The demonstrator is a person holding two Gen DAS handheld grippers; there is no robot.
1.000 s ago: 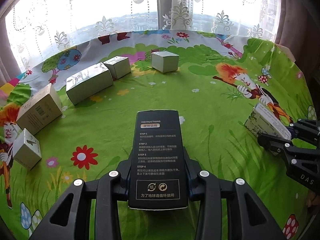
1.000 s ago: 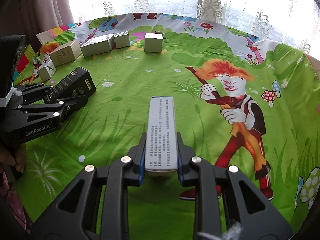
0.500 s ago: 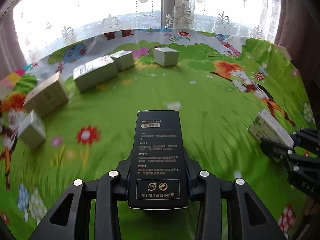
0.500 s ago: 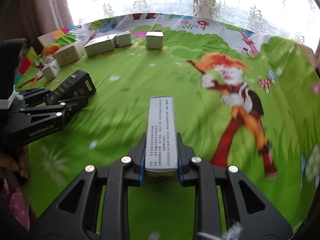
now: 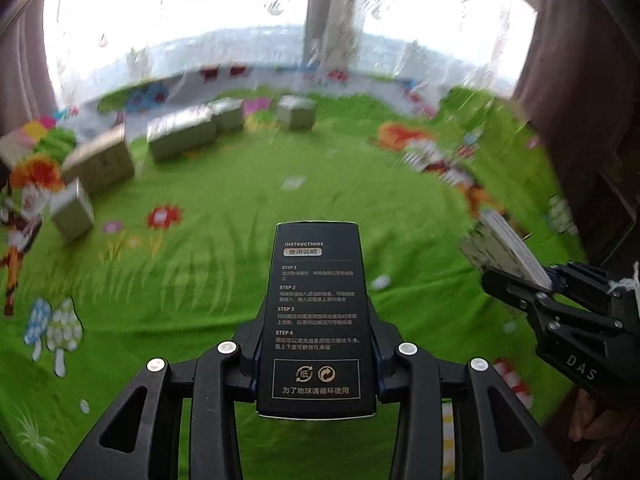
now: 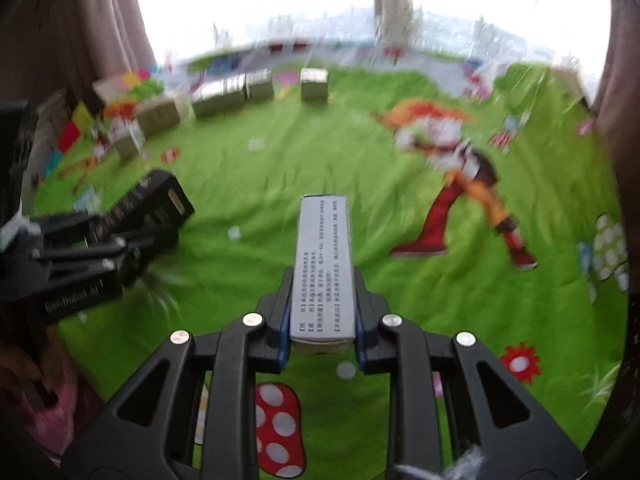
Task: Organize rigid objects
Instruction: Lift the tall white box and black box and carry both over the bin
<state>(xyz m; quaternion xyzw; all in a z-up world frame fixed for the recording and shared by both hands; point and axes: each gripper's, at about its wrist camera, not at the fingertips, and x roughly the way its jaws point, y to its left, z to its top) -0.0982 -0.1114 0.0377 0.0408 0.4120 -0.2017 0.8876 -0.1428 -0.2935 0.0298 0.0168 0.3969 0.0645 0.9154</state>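
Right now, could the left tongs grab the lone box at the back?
Probably not: the left tongs are shut on a black box. The lone box lies beyond open cloth, so nothing blocks the path.

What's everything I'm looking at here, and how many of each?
Black box: one, dark with white print, gripped in the left tool.
White box: one, pale grey-white with small print, gripped in the right tool.
Pale boxes: five, blurred greyish-beige, in a loose arc at the cloth's far left.
Cloth: one, bright green with cartoon figures, flowers and mushrooms, under everything.
Curtains: brownish drapes at both sides, lace across the window.
Left tool: one, black, shut on the black box.
Right tool: one, black, shut on the white box.
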